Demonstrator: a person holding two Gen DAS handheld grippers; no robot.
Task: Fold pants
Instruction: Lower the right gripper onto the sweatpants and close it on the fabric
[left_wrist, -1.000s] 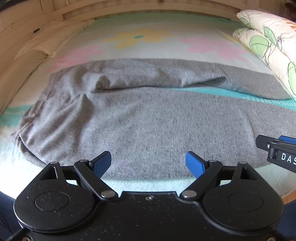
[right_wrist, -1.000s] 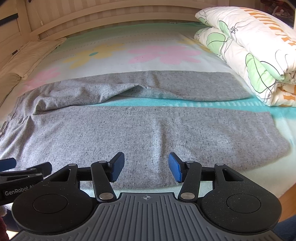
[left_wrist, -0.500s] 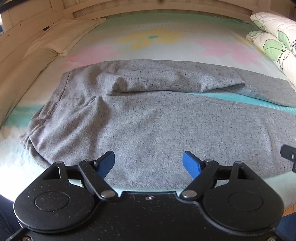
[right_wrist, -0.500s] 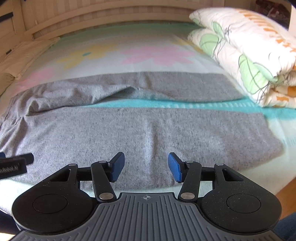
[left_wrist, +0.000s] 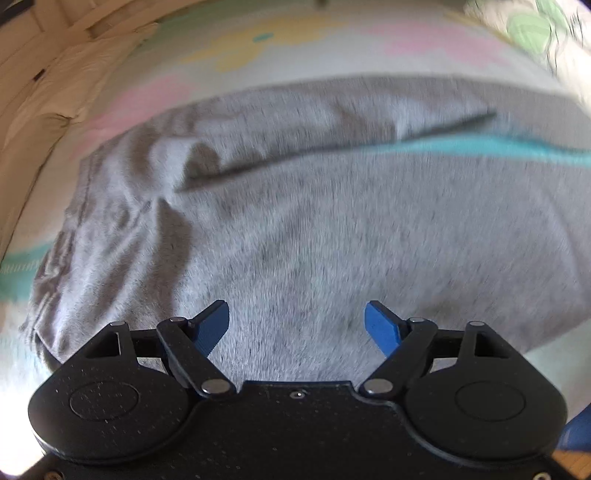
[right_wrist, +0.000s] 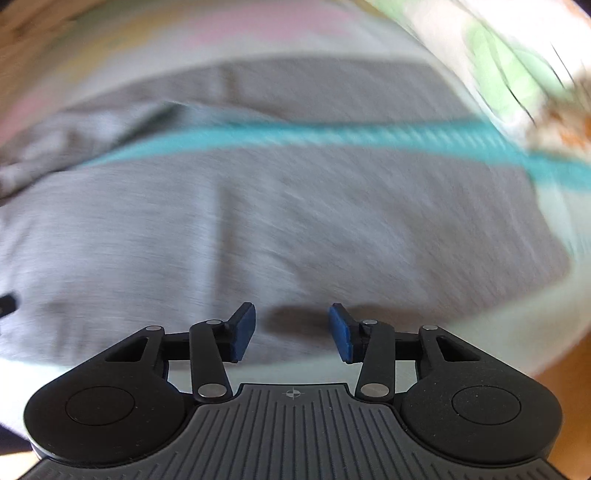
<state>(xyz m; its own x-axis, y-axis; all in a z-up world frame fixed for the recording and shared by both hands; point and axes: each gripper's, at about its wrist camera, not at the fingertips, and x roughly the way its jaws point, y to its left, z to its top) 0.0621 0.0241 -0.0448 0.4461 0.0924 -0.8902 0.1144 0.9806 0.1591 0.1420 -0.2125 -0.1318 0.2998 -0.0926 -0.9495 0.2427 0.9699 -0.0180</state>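
Grey pants (left_wrist: 332, 229) lie spread on the bed (left_wrist: 280, 40) just ahead of both tongs. Left tongs (left_wrist: 296, 326) gape wide, empty. Right tongs (right_wrist: 291, 328), just narrowing, grip nothing.

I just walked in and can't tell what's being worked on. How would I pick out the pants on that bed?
Start with the bed sheet, pale with pink and yellow flowers and a turquoise stripe. Lying flat across it, nearest the camera, are the pants, with the stripe showing between the two legs. They are the only plain heather-grey cloth there; the folded quilt at the right is white with green leaves.
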